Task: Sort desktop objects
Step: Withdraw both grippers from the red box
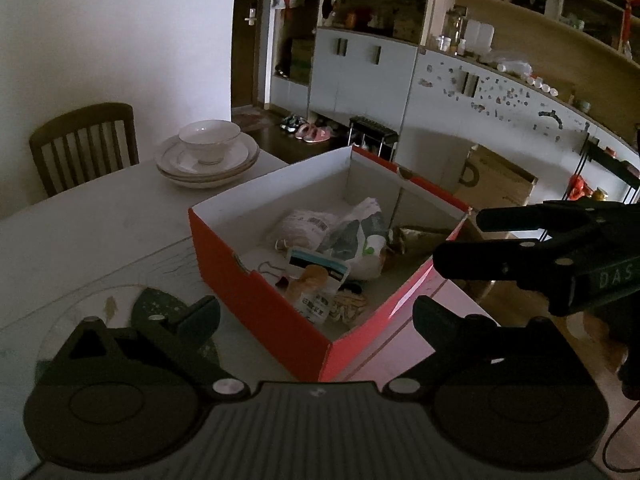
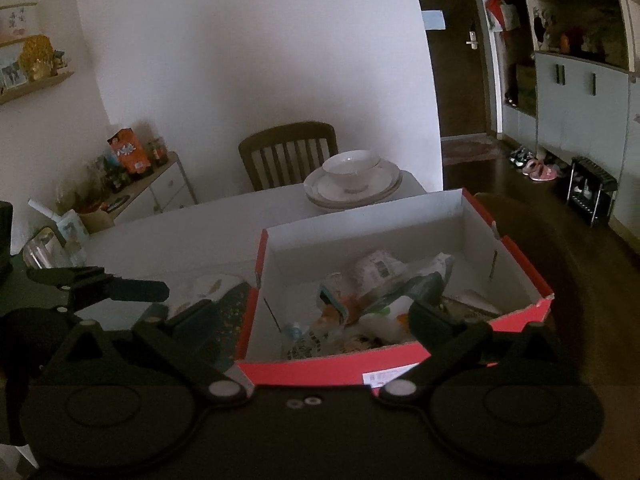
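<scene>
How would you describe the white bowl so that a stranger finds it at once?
Start at the red box with white inner walls on the table. Behind it, at the far table edge before the wooden chair, lies a stack of plates. The bowl stands on that stack; it alone is deep and footed, while the plates beneath are wide and shallow.

Red box (image 2: pixel 320 370) of clutter, right gripper (image 2: pixel 316 322) jaws wide, stacked dishes (image 2: pixel 352 184) behind

Both tools are matte black plastic. The left claw (image 1: pixel 316 316) has two round hubs, silver screw heads at the finger pivots and a ribbed grey centre plate. The right claw (image 2: pixel 316 318) looks alike; its side carries pale "DAS" lettering.
</scene>
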A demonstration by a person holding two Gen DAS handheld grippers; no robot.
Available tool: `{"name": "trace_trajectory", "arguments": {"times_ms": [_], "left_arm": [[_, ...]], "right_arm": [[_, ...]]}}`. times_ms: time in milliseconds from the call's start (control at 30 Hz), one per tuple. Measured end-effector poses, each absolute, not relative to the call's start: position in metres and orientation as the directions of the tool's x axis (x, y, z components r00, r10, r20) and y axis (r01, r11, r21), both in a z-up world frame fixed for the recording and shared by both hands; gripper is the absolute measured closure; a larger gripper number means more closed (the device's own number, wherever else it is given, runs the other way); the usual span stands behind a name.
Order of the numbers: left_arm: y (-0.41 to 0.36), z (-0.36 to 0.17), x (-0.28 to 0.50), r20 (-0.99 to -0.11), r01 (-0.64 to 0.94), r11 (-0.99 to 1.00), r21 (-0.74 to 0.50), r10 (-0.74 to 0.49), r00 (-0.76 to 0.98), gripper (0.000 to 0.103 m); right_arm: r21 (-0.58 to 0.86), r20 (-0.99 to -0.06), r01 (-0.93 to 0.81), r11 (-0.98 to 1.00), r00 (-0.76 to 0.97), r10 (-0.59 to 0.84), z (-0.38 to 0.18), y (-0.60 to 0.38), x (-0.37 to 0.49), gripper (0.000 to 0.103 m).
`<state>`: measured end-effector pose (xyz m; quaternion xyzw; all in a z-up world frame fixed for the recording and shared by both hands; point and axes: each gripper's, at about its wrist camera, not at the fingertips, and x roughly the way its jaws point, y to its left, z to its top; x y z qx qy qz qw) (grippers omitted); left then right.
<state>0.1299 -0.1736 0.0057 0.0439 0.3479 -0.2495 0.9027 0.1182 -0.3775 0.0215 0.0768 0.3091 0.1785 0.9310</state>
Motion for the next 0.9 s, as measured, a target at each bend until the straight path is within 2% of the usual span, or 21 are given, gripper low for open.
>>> {"name": "trace_trajectory", "arguments": {"times_ms": [900], "left_arm": [[-0.155,0.013,0.125,-0.621,0.420,0.907,-0.021,-0.341,0.706,0.000]], "right_arm": [[0.283,-0.560,-0.276,0.918,0.730,0.392,0.020,-0.368,0.113,0.001]]}}
